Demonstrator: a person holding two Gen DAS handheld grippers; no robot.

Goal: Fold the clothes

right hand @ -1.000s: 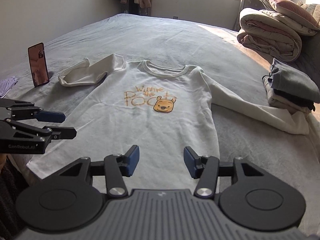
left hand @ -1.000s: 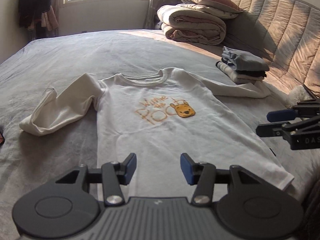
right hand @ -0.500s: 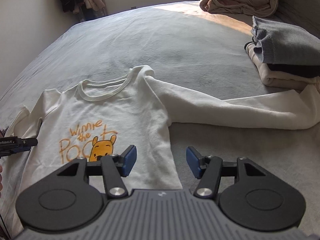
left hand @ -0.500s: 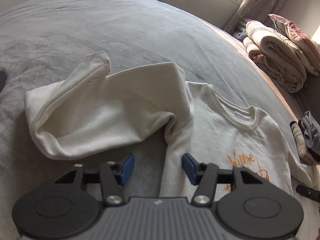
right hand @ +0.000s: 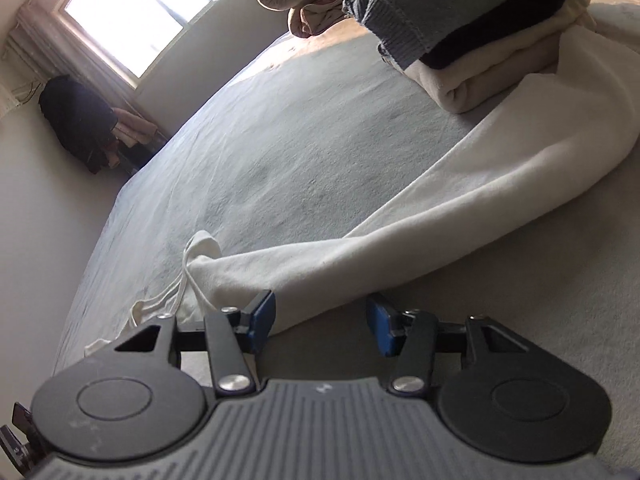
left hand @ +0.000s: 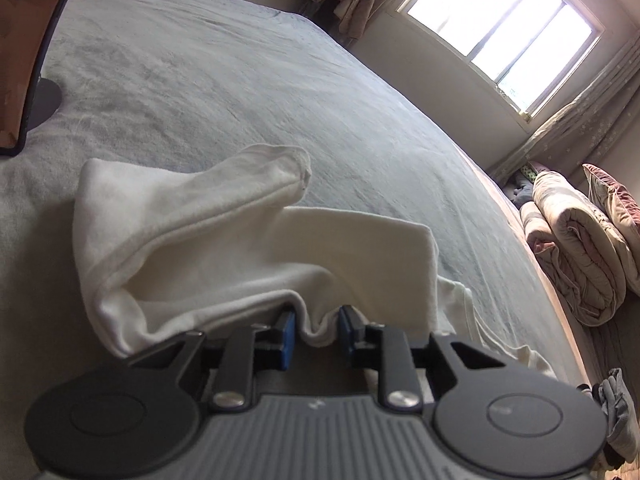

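Shirt: the cream long-sleeved shirt (left hand: 248,256) is lying spread on the grey bedspread (left hand: 208,92), filling the middle of both views; the flat bed is giving it room to fold
Left gripper: the left gripper (left hand: 316,330) is closing on a bunched ridge of the left sleeve (left hand: 188,216) at lower centre, cloth between its blue pads; it is likely taking hold to carry the sleeve inward
Right gripper: the right gripper (right hand: 322,326) is closing at lower centre beside the right sleeve (right hand: 460,204); its left pad is touching the sleeve's edge, the gap showing bedspread, nothing pinched yet
Folded stack: finished clothes (right hand: 460,28) are sitting piled at upper right, the sleeve's far end lying against them
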